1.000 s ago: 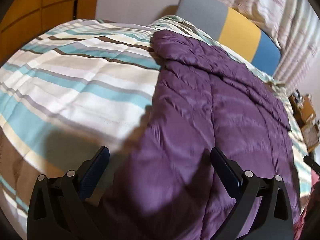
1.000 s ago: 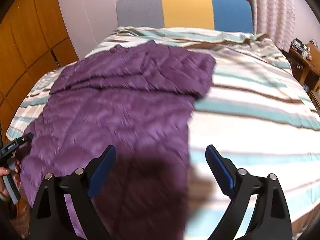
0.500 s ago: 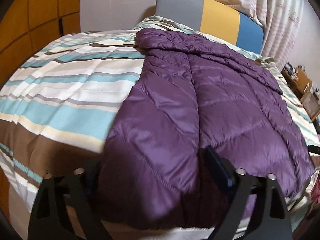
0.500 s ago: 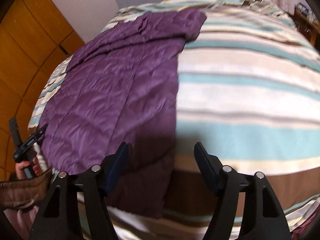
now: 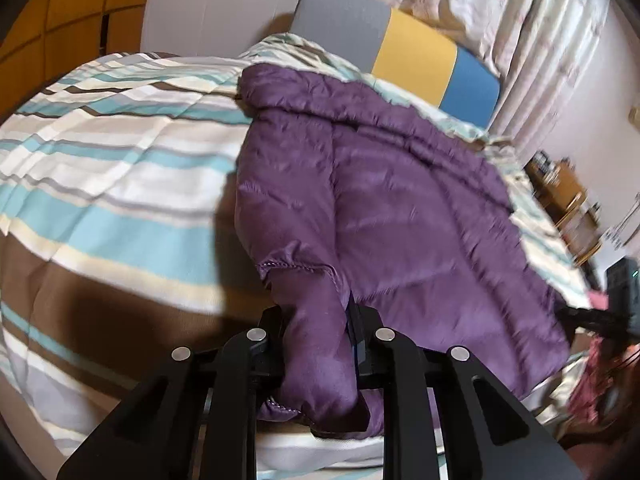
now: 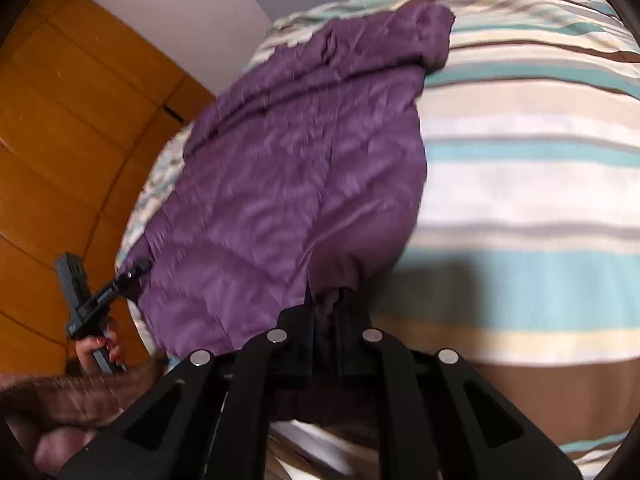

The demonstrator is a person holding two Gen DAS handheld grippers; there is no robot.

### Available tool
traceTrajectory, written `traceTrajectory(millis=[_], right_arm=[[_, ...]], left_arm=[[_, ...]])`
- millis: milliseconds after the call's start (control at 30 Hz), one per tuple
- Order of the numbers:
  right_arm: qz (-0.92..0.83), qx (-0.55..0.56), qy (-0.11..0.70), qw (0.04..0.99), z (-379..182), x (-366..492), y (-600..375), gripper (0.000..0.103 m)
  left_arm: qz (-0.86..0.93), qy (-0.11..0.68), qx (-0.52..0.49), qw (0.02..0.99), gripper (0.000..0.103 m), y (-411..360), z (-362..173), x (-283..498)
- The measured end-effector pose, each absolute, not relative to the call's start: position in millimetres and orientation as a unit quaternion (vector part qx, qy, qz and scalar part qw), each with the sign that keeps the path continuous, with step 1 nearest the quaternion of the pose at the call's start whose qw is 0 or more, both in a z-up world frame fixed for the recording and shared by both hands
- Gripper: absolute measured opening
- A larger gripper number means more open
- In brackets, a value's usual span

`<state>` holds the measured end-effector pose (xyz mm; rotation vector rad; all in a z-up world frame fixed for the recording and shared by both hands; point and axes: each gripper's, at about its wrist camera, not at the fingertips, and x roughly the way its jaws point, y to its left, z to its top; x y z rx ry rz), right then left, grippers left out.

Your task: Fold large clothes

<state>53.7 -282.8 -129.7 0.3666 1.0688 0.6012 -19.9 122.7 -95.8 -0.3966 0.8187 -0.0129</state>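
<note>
A purple quilted jacket [image 5: 400, 200] lies spread lengthwise on the striped bed, its near hem at the bed's foot. In the left wrist view my left gripper [image 5: 320, 314] has its jaws closing on the jacket's near left corner, and the bunched fabric fills the gap between the pads. In the right wrist view the jacket [image 6: 300, 160] runs up and away, and my right gripper [image 6: 328, 300] is shut on its near right corner. The left gripper [image 6: 100, 300] shows there too, held in a hand at the jacket's other corner.
The striped bedcover [image 5: 120, 160] extends left of the jacket and, in the right wrist view, right of it [image 6: 520, 160]. A grey, yellow and blue headboard [image 5: 416, 56] stands at the far end. Orange wardrobe doors [image 6: 60, 120], curtains [image 5: 520, 20] and a wooden bedside table [image 5: 560, 196] flank the bed.
Both grippers stood wide open over the jacket's near edge. Each has since dropped to the hem and closed on a corner, and the left corner is now lifted and bunched.
</note>
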Motion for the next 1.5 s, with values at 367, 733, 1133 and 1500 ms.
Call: traceTrajectory(millis=[367,733,1133,1500], right_arm=[[0.287,0.297,0.449,0.792,-98.4,115.5,-297.3,0.006],[0.246,0.381,0.455,0.766,-116.7,184.4,-297.7,0.006],[0.201,0.43,0.446,0.759,-151.0,210.7,-317.4,0.012],[0.215,0.434,0.386,0.785,-142.0,198.9,-325.6,0.066]], left_arm=[[-0.016,0.345,-0.307,0.887,0.019,170.5,-60.2,31.8],[-0.003,0.364,-0.307,0.879,0.019,190.5,-63.0,115.0],[0.044,0.343,-0.329,0.879,0.087,207.6,-75.5,145.2],[0.082,0.298,-0.348,0.885,0.097,227.6,-92.5,107.7]])
